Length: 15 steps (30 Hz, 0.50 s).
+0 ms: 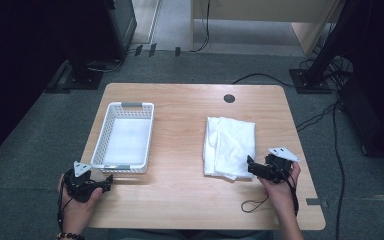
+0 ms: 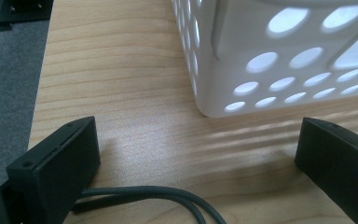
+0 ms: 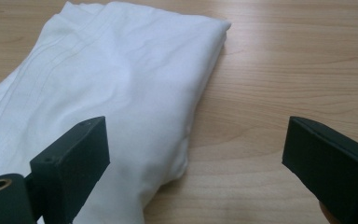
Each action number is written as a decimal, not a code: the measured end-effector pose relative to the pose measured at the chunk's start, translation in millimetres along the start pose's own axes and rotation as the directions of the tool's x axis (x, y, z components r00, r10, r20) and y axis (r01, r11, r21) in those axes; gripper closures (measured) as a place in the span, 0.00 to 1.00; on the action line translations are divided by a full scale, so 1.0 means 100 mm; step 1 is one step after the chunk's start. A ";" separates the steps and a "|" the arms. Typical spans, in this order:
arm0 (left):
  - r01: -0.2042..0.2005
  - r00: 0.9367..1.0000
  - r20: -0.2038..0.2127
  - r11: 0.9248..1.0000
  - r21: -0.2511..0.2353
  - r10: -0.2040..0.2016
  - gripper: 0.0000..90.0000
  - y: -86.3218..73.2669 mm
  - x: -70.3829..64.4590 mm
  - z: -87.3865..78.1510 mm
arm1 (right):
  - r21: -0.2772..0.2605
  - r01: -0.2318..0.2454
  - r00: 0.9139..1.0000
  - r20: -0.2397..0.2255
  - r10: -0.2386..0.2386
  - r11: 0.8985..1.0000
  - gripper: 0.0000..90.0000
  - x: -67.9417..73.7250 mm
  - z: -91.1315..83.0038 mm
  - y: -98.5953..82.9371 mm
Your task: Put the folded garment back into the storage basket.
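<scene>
Right tongs, jaws wide apart, at a folded white cloth; left tongs, also spread, beside a white perforated plastic basket.

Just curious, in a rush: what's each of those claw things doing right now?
Left gripper: open, holding nothing, beside the white basket.
Right gripper: open, holding nothing, at the folded white cloth.

Basket: on the left half of the tabletop, lengthwise front to back.
Folded cloth: on the tabletop right of centre, well apart from the basket.
Cable hole: in the tabletop behind the folded cloth, near the far edge.
Left gripper: just before the basket's near left corner.
Right gripper: at the folded cloth's near right corner, one jaw over the cloth's edge.
</scene>
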<state>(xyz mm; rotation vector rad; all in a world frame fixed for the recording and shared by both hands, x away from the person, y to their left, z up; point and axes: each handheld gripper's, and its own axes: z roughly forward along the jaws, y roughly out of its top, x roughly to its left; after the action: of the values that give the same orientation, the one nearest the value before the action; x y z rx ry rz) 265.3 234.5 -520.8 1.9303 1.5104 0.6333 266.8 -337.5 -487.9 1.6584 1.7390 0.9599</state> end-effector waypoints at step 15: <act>0.000 1.000 0.000 1.000 0.000 0.000 0.00 0.00 0.00 0.00 | 0.059 -0.018 1.000 -0.016 0.019 0.998 0.07 0.11 0.25 0.04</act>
<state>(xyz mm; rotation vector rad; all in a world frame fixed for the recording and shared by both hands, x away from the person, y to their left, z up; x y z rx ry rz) 265.3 234.5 -520.8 1.9298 1.5106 0.6332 288.0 -323.9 -499.0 1.7107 1.7817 0.9424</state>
